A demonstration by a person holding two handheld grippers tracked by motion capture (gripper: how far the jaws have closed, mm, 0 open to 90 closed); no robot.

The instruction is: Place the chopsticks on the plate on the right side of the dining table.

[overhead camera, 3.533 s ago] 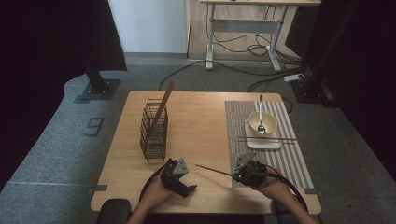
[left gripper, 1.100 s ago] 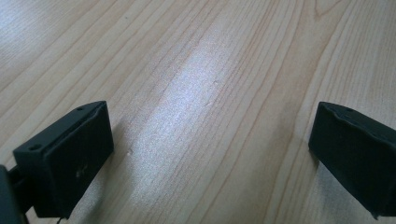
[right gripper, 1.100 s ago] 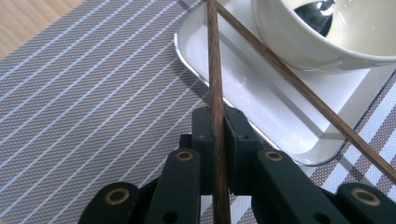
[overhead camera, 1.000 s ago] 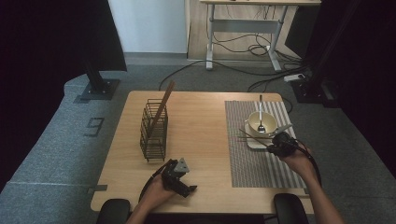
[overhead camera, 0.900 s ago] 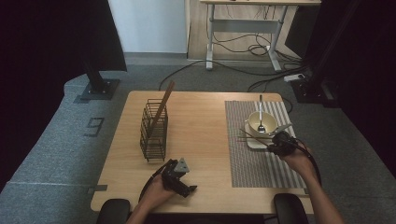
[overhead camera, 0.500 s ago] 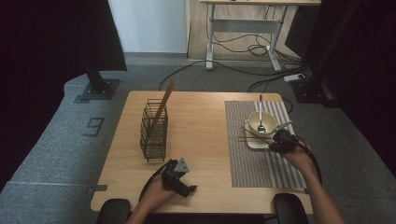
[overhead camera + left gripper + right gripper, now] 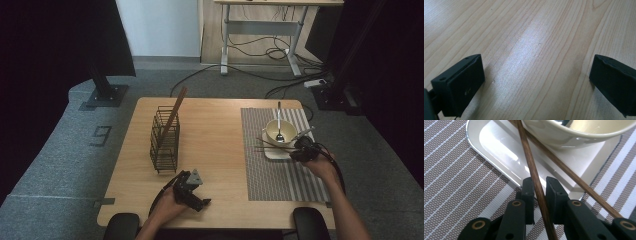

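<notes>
I can read no brand or lettering anywhere. My right gripper (image 7: 539, 185) sits at the right of the high view, over the white tray (image 7: 499, 152) on the striped placemat (image 7: 454, 170). Its jaws have just been opening a little and stand narrow around one chopstick (image 7: 534, 177); whether the pads press it I cannot tell. A second chopstick (image 7: 574, 176) crosses beside it, and both run under the cream bowl (image 7: 564, 135), which holds a spoon (image 7: 279, 125). My left gripper (image 7: 536, 75) rests low at the bottom centre, jaws wide over bare wood. The wooden table (image 7: 220, 130) stands on grey carpet. The wire rack (image 7: 164, 140) at centre left holds one stick, with open tabletop between rack and mat.
</notes>
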